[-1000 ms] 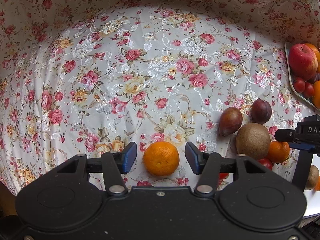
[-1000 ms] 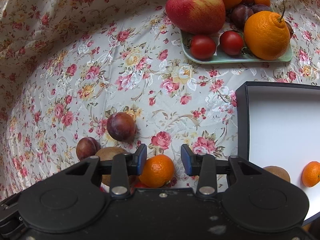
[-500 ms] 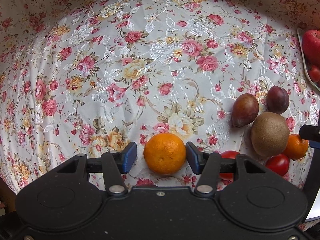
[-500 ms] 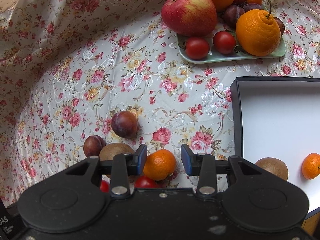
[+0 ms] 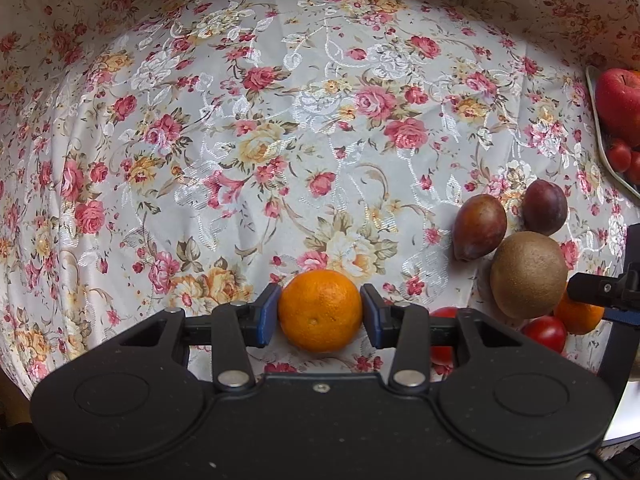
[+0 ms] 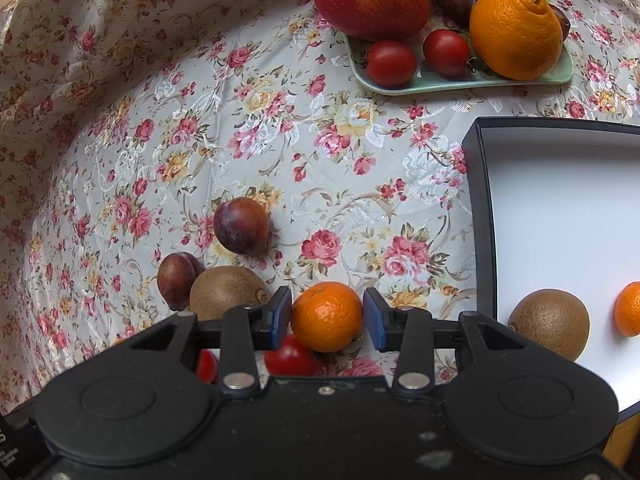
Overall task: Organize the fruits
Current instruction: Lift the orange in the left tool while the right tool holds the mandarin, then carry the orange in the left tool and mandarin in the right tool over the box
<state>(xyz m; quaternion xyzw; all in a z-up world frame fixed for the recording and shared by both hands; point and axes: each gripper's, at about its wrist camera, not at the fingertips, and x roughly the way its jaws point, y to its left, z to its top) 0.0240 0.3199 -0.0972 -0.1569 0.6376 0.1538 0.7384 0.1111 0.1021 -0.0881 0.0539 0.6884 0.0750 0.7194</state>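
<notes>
Fruits mostly remain loose: a kiwi (image 6: 550, 322) and one mandarin (image 6: 629, 309) sit in the box (image 6: 480, 216), while plums, kiwi and tomatoes wait on the cloth. Left gripper (image 5: 320, 312) has now closed onto its orange (image 5: 320, 310) (pads touching, gaps a second ago). Right gripper (image 6: 327, 316) brackets a smaller orange (image 6: 327, 316), narrowly open.

Two matte black handheld grippers with blue-padded fingers

Left gripper (image 5: 320, 312): broad black housing with two round embossed discs; silver pivot screws on both finger arms; a small centre screw; blue pads (image 5: 267, 314); right gripper (image 6: 327, 317): same build; pale smudges and dust specks on its housing; blue pads (image 6: 280, 316).
</notes>
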